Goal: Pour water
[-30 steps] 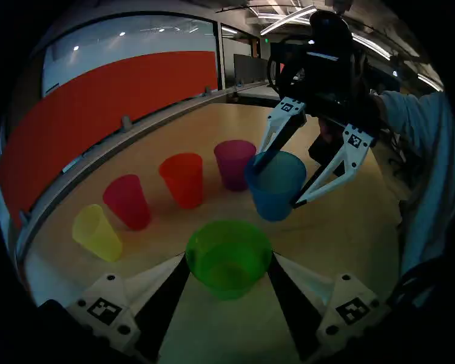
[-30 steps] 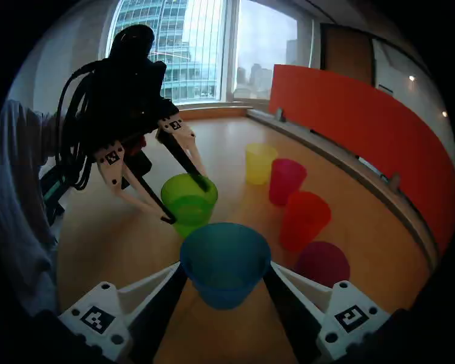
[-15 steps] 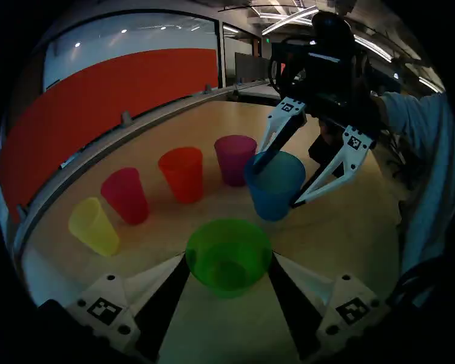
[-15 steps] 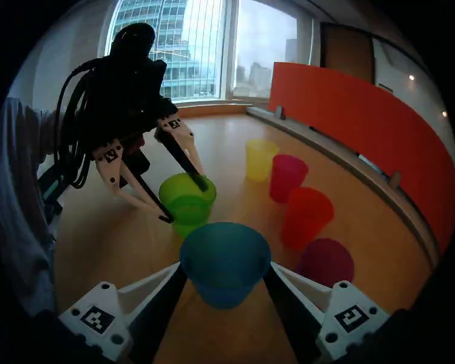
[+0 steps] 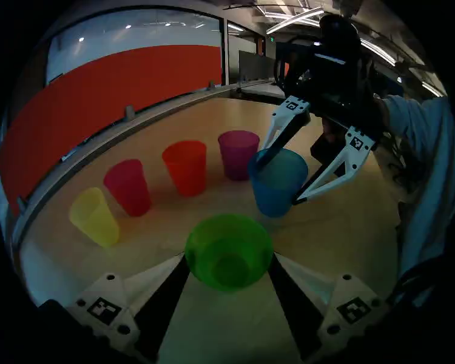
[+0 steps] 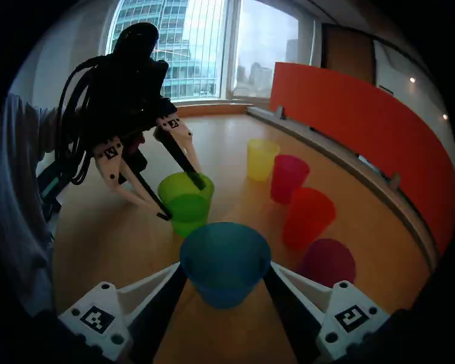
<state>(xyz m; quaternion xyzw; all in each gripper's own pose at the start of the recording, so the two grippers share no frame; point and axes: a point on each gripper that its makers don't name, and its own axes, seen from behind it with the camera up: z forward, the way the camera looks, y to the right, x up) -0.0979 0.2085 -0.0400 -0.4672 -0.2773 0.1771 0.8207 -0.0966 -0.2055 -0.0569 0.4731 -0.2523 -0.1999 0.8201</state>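
My left gripper (image 5: pixel 229 262) is shut on a green cup (image 5: pixel 229 252), which tips slightly forward so its inside shows. Farther off in the left gripper view, the right gripper (image 5: pixel 278 182) grips a blue cup (image 5: pixel 276 182) held upright. In the right gripper view the blue cup (image 6: pixel 225 264) sits between that gripper's own fingers (image 6: pixel 225 270), and beyond it the left gripper (image 6: pixel 182 197) clamps the green cup (image 6: pixel 185 203) just above the wooden table (image 6: pixel 112 242). I cannot tell whether either cup holds water.
A row of cups stands on the table along the orange partition (image 5: pixel 106 97): yellow (image 5: pixel 94 216), pink-red (image 5: pixel 128 187), orange (image 5: pixel 185 167), purple (image 5: pixel 238 155). A person's sleeve (image 5: pixel 421 151) is at the right. Windows (image 6: pixel 185 42) lie behind.
The green cup in my left gripper has tipped a little more forward and risen slightly. The blue cup and the row of cups stay where they were.
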